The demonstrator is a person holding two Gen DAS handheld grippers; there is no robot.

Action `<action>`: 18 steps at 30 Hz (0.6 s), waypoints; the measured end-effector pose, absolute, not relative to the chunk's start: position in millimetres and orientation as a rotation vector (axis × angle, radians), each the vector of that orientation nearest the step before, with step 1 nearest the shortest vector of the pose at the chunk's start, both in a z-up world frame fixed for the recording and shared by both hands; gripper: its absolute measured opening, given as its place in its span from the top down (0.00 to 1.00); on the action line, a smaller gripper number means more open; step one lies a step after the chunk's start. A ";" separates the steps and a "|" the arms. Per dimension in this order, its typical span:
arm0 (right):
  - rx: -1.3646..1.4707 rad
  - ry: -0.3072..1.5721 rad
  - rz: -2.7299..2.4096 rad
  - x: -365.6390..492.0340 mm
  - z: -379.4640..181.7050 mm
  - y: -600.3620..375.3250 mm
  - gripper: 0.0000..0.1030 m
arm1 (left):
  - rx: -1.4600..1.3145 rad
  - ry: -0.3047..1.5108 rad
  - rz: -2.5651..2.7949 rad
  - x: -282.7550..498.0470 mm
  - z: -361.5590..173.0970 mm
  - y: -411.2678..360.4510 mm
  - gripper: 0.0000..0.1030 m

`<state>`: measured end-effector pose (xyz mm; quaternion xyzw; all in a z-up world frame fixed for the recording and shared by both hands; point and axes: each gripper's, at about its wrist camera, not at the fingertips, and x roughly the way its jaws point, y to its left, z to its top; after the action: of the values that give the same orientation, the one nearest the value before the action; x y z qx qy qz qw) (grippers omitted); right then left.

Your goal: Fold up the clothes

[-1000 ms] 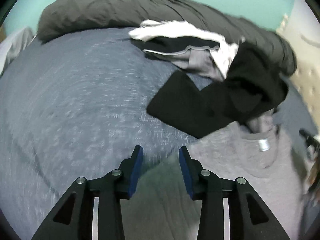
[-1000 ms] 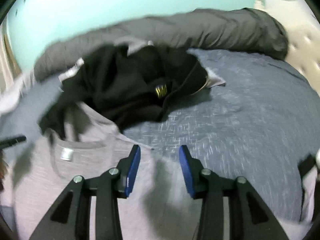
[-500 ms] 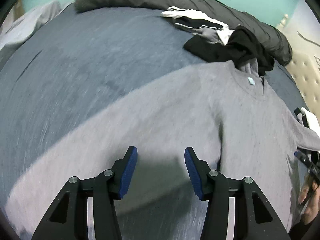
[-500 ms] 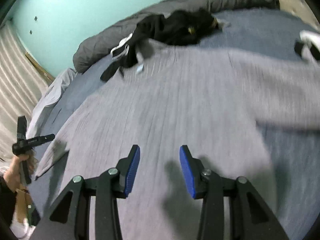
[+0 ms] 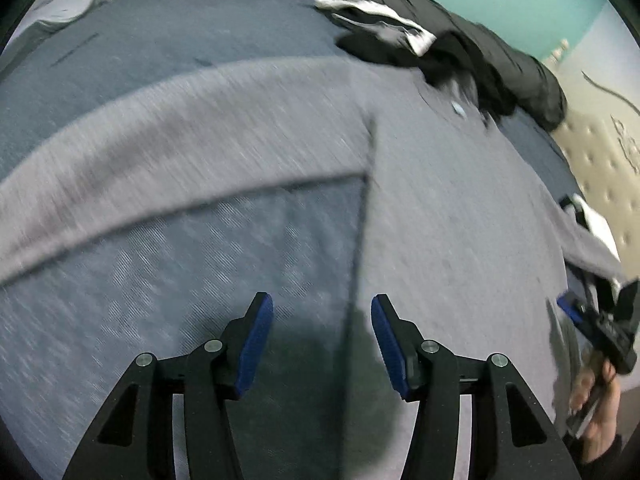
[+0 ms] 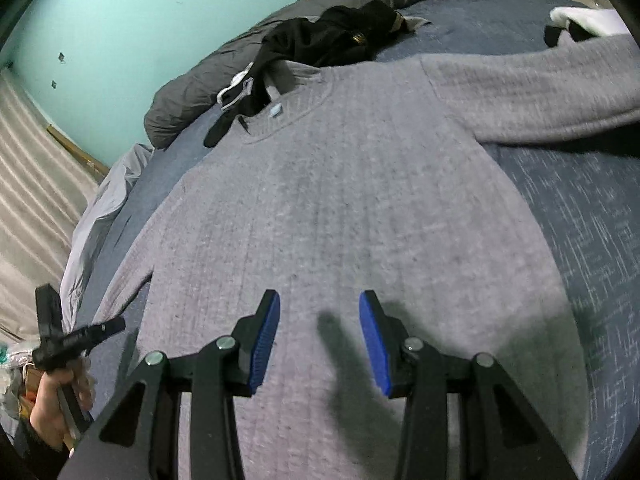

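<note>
Grey sweater (image 6: 344,208) spread flat on bed (image 6: 592,216), left gripper (image 5: 322,340) jaws opening, empty, right gripper (image 6: 319,328) jaws apart, empty, seemingly hovering, black clothes (image 6: 332,40) beyond collar

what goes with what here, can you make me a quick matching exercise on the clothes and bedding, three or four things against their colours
Things
1. sweater
2. bed sheet
3. duvet roll
4. heap of clothes

Colours
A. black with white trim
B. light grey
C. dark charcoal
D. slate blue

Pairs: 1-B, 2-D, 3-C, 4-A
</note>
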<state>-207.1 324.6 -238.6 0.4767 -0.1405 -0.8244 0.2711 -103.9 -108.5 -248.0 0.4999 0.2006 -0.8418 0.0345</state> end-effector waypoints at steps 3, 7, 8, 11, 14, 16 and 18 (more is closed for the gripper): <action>1.304 -0.408 -2.225 -208.9 -237.2 334.6 0.60 | 1.576 0.608 -2.584 -98.6 -252.9 -94.1 0.46; 1.336 -0.465 -2.222 -214.2 -229.5 352.0 0.60 | 1.639 0.635 -2.578 -91.4 -250.6 -86.6 0.46; 1.343 -0.475 -2.222 -215.2 -226.9 356.8 0.60 | 1.656 0.645 -2.578 -89.0 -249.5 -85.0 0.46; 1.365 -0.455 -2.226 -213.2 -212.4 379.6 0.60 | 1.706 0.631 -2.576 -76.1 -245.6 -81.3 0.46; 1.431 -0.427 -2.219 -204.8 -208.1 405.8 0.60 | 1.753 0.607 -2.575 -61.2 -243.1 -77.1 0.46; 1.501 -0.387 -2.212 -198.1 -208.4 422.8 0.60 | 1.777 0.598 -2.572 -51.0 -242.4 -75.1 0.46; 1.563 -0.336 -2.207 -189.7 -209.1 435.8 0.60 | 1.808 0.600 -2.573 -40.9 -242.0 -72.9 0.46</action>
<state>-189.7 435.8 -209.1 0.5612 -0.1205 -0.7923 0.2068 -40.9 -72.9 -242.0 0.5644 0.1874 -0.8034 -0.0298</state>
